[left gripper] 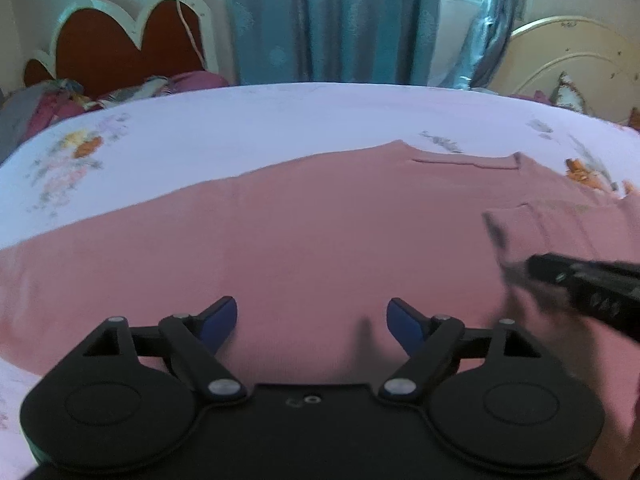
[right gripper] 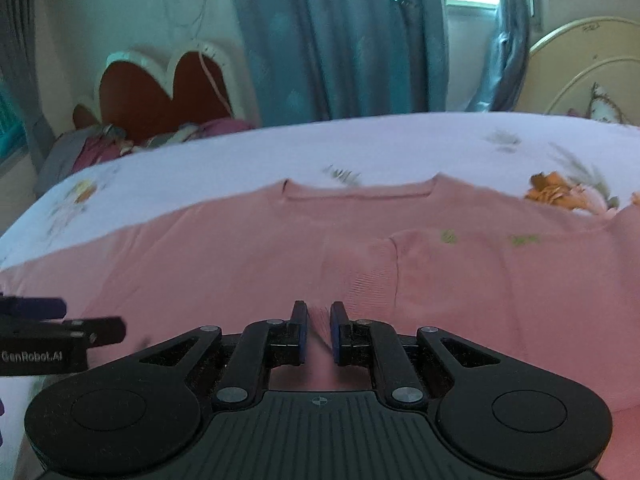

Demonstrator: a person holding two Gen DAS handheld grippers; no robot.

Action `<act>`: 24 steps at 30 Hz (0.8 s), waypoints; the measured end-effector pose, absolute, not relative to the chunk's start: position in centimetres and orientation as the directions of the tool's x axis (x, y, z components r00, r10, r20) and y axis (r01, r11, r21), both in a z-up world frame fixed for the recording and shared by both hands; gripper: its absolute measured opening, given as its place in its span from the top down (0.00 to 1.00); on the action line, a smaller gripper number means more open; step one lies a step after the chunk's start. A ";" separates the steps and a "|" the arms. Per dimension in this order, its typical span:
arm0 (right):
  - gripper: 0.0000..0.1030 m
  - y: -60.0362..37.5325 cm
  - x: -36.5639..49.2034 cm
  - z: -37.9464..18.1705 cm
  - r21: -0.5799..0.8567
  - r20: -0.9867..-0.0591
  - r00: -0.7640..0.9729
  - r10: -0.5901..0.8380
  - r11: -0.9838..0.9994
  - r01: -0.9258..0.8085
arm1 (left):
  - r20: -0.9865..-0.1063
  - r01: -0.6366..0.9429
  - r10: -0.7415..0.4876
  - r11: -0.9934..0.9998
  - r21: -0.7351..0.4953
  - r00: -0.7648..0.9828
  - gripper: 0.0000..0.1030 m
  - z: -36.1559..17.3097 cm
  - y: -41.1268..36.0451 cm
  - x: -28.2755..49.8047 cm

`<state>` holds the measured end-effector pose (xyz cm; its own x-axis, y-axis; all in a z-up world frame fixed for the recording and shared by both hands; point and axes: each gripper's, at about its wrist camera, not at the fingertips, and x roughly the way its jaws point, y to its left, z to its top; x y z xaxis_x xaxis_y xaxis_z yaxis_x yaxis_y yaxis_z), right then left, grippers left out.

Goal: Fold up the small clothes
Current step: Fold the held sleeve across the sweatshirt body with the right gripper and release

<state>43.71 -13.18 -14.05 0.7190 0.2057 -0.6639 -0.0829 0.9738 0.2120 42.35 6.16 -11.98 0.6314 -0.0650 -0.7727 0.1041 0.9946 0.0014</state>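
A pink sweater (left gripper: 304,232) lies spread on the bed, neckline toward the far side; it also shows in the right wrist view (right gripper: 240,256). My left gripper (left gripper: 312,320) is open and empty, low over the sweater's body. My right gripper (right gripper: 319,320) is shut on the ribbed cuff of the sweater's sleeve (right gripper: 360,268), which is drawn across the body. In the left wrist view the right gripper (left gripper: 520,268) comes in from the right, blurred, with the sleeve (left gripper: 532,232) in it. The left gripper's side (right gripper: 60,332) shows at the left edge of the right wrist view.
The bed has a white floral sheet (left gripper: 240,128). A red scalloped headboard (left gripper: 120,44) and piled bedding (left gripper: 60,100) stand at the far left. Teal curtains (left gripper: 332,20) hang behind. A cream headboard (left gripper: 572,60) stands at the far right.
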 end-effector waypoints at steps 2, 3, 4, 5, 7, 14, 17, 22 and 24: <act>0.90 -14.2 43.4 -13.8 0.217 -0.659 0.725 0.200 0.974 -0.071 | -0.775 0.138 -0.117 0.990 -0.039 0.621 0.16 -12.0 5.4 42.7; 0.90 -14.7 43.0 -13.4 0.215 -0.656 0.731 0.190 0.975 -0.060 | -0.775 0.155 -0.142 0.986 -0.057 0.616 0.15 -12.1 5.0 42.7; 0.89 -15.2 42.3 -12.9 0.214 -0.655 0.735 0.178 0.976 -0.045 | -0.775 0.180 -0.179 0.980 -0.086 0.606 0.13 -12.2 4.2 42.9; 0.86 -16.1 41.8 -12.5 0.214 -0.654 0.739 0.163 0.976 -0.026 | -0.775 0.197 -0.207 0.974 -0.109 0.597 0.12 -12.3 3.5 43.1; 0.54 -18.5 40.4 -11.9 0.197 -0.647 0.755 0.107 0.980 0.030 | -0.777 0.232 -0.268 0.959 -0.161 0.570 0.12 -12.7 1.8 43.7; 0.24 -26.5 35.4 -12.1 0.069 -0.649 0.753 -0.114 0.976 0.208 | -0.791 0.286 -0.354 0.929 -0.235 0.498 0.21 -15.1 -4.0 46.2; 0.24 -29.3 34.2 -12.9 0.063 -0.671 0.724 -0.162 0.960 0.274 | -0.784 0.276 -0.358 0.929 -0.246 0.507 0.30 -16.0 -5.2 46.7; 0.46 -31.7 33.0 -13.8 0.075 -0.692 0.698 -0.185 0.943 0.324 | -0.765 0.250 -0.362 0.931 -0.267 0.532 0.84 -16.0 -6.5 47.0; 0.47 -32.2 33.1 -14.3 0.081 -0.701 0.690 -0.179 0.942 0.327 | -0.760 0.234 -0.369 0.929 -0.286 0.535 0.90 -15.9 -6.7 47.2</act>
